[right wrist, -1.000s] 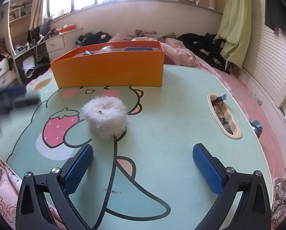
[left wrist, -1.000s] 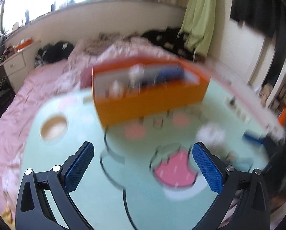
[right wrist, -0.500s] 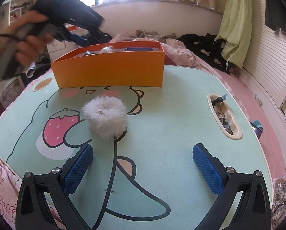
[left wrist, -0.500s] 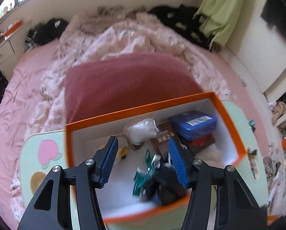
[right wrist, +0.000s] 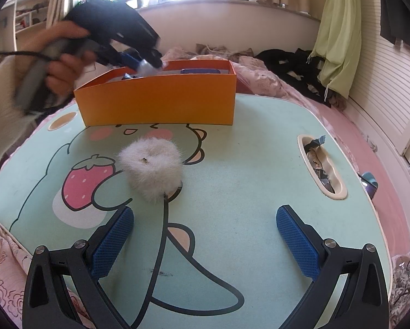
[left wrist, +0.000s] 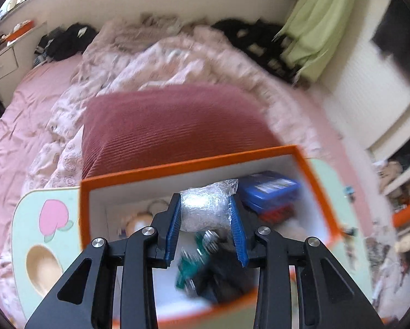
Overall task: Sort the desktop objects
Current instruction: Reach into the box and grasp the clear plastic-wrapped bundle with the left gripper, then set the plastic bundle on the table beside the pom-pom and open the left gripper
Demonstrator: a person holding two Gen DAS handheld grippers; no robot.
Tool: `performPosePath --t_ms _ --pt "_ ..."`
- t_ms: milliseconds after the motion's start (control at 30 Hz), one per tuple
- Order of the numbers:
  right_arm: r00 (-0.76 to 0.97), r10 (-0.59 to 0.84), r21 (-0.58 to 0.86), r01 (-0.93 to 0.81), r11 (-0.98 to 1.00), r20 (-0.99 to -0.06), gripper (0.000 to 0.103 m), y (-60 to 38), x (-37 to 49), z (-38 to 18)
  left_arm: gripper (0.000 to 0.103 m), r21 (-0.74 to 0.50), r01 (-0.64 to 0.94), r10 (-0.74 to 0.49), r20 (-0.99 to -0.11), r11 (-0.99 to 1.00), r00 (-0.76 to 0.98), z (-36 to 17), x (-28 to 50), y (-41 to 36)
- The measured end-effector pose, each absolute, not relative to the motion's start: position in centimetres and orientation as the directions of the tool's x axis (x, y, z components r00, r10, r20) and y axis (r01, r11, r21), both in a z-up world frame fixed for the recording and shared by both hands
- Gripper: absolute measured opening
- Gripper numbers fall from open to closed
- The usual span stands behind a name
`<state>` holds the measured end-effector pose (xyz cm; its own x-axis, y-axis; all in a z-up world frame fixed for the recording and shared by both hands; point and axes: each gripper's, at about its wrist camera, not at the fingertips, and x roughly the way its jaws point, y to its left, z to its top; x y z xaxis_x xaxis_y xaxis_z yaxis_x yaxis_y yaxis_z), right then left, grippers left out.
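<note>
In the left wrist view my left gripper reaches down into the orange box. Its jaws are closing on a clear crinkled plastic packet, and both blue pads touch the packet's sides. Around it in the box lie a blue case, a teal item and a dark item. The right wrist view shows the orange box at the back of the table, with the left gripper over its rim. My right gripper hangs open and empty above the mat. A fluffy white ball sits just ahead of it, to the left.
A person's hand holds the left gripper at upper left. The table has a slot with wrappers at the right and a round cup recess at the left. A red cushion and a bed lie behind the box.
My left gripper swung from above the mat to inside the orange box, and its jaws narrowed from wide open onto the plastic packet. The right gripper kept still.
</note>
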<state>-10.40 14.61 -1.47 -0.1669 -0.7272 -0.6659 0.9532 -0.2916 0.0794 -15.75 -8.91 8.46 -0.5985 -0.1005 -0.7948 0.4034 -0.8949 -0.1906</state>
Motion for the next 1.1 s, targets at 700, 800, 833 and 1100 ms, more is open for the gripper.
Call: performPosePath --t_ms 700,800,833,1100 --pt "-0.165 -0.729 0.079 0.954 -0.289 -0.665 0.103 14.7 -10.5 -1.5 0.077 -0.158 0.259 -0.062 -0.734 -0.953 -0.677 4.4 -2.4 -0.8" --pt "-0.165 -0.729 0.079 0.954 -0.288 -0.665 0.103 14.7 -10.5 -1.5 0.080 -0.044 0.262 -0.145 -0.739 -0.964 -0.658 3.9 -0.6 0.5" --pt "-0.165 -0.729 0.079 0.954 -0.288 -0.665 0.103 14.7 -10.5 -1.5 0.081 -0.016 0.261 -0.163 -0.743 -0.965 -0.650 3.5 -0.1 1.0" --pt "-0.163 -0.729 0.080 0.955 -0.287 -0.665 0.103 14.8 -10.5 -1.5 0.096 -0.004 0.298 -0.187 -0.770 -0.955 -0.610 1.0 0.5 1.3"
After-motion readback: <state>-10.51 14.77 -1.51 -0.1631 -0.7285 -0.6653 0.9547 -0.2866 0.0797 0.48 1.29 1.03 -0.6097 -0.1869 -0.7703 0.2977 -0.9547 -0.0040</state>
